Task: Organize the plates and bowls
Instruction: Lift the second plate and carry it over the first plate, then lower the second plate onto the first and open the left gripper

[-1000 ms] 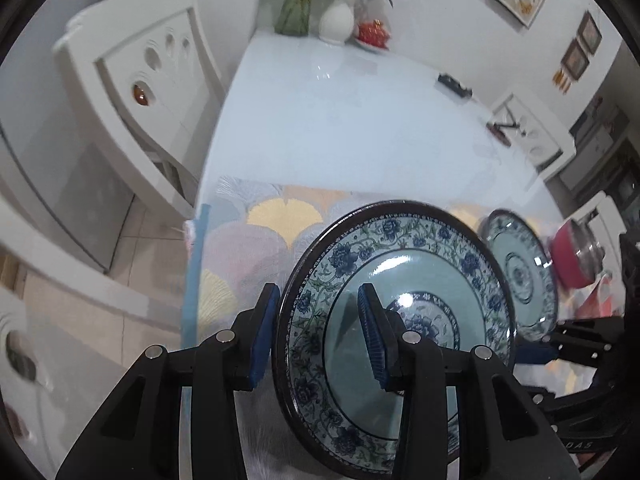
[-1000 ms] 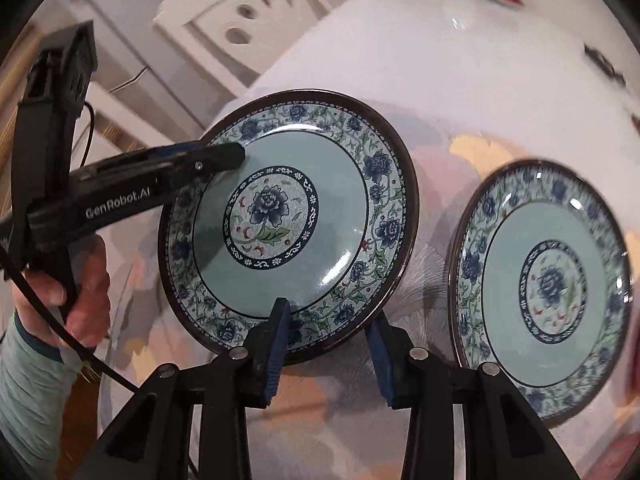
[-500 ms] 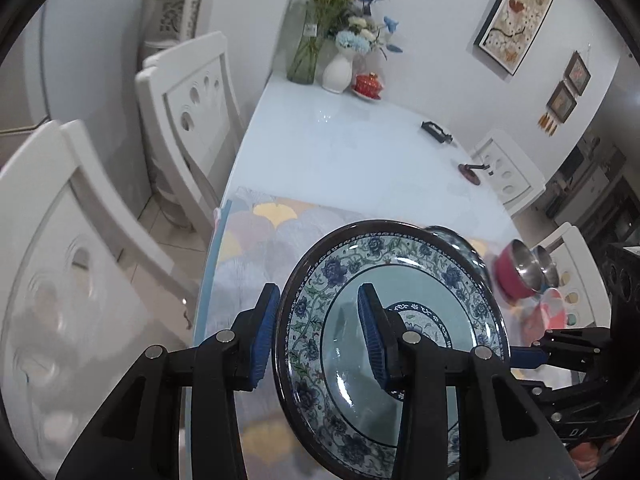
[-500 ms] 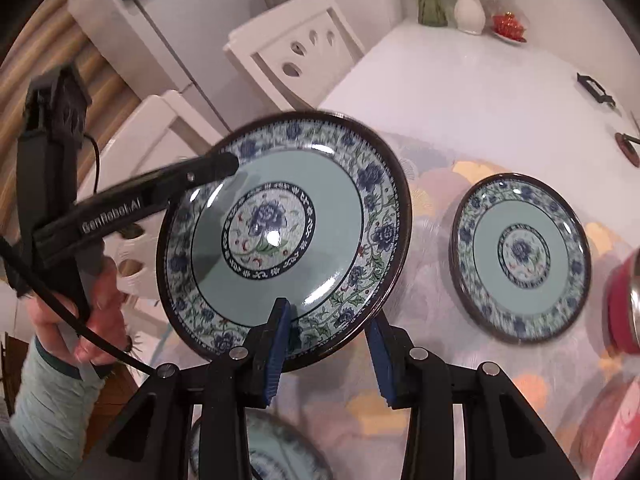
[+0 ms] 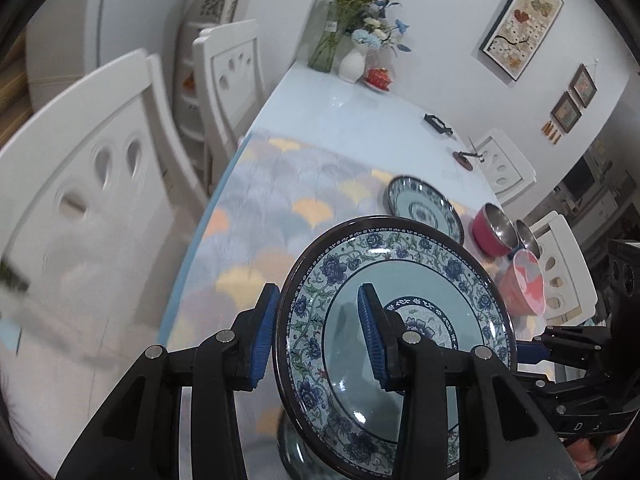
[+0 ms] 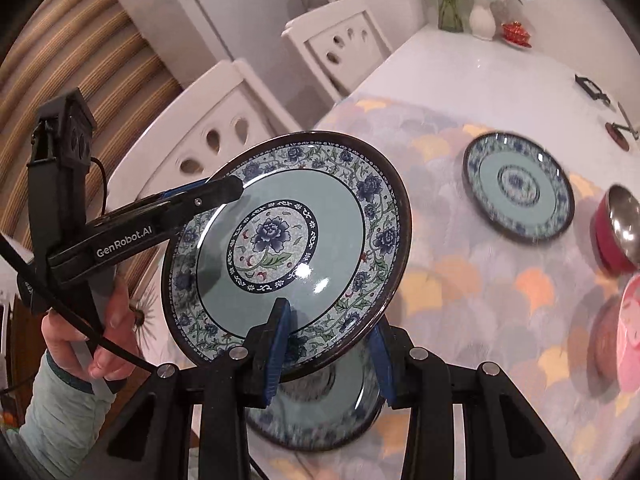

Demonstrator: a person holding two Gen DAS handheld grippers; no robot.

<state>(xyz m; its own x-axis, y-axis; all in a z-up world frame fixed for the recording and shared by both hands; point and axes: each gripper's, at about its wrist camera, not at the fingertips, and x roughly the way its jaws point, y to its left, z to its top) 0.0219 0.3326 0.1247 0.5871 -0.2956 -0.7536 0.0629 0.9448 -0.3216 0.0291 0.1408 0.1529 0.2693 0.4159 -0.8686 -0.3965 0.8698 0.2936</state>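
A blue-and-teal floral plate [image 6: 280,240] hangs tilted in the air above the patterned mat. Both grippers hold it. My left gripper [image 5: 318,336] is shut on its left rim, one pad inside the dish and one behind; it shows from the side as the left gripper [image 6: 226,196]. My right gripper [image 6: 328,356] is shut on the near rim of the same plate [image 5: 440,292]. A second matching plate [image 6: 320,412] lies on the mat right below the lifted one, mostly hidden. A third plate [image 6: 520,196] lies farther off on the mat.
A red bowl [image 6: 616,232] with a steel inside and a pink bowl [image 6: 632,332] stand at the mat's right side. White chairs [image 6: 208,132] line the table's left edge. Vases [image 6: 482,16] and small dark items sit at the far end. A person's hand [image 6: 80,340] holds the left gripper.
Both grippers have carried the plate up and back toward the near end of the table. The far plate has shrunk away, and a plate beneath the lifted one and the bowls have come into view.
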